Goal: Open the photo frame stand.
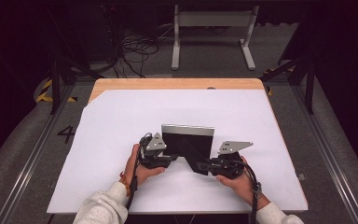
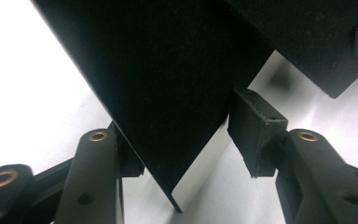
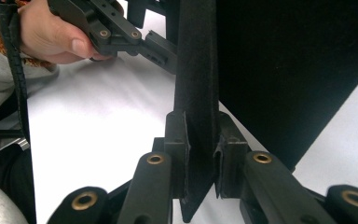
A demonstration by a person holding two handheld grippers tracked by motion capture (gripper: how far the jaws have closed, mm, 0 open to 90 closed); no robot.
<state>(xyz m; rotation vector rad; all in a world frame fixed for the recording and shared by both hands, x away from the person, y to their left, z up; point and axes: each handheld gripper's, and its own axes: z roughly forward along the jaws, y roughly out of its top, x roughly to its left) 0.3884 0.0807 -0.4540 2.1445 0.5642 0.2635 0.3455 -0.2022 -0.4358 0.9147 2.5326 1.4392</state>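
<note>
Right gripper [image 3: 200, 154] clamps the black panel [image 3: 289, 70] at lower centre; left gripper [image 2: 186, 140] straddles it, pads apart.

A lab or recording studio, by the look of it: a wooden table [image 1: 177, 84] under a white sheet [image 1: 121, 140], set on grey carpeted floor [image 1: 23, 154] with metal rails [image 1: 28, 163] along both sides. Black-and-yellow hazard tape [image 1: 44, 93] and a painted number 4 [image 1: 66, 134] on the floor, loose cables [image 1: 135, 51] tangled behind, a white metal stand [image 1: 212, 28] beyond, dark surroundings all round.
</note>
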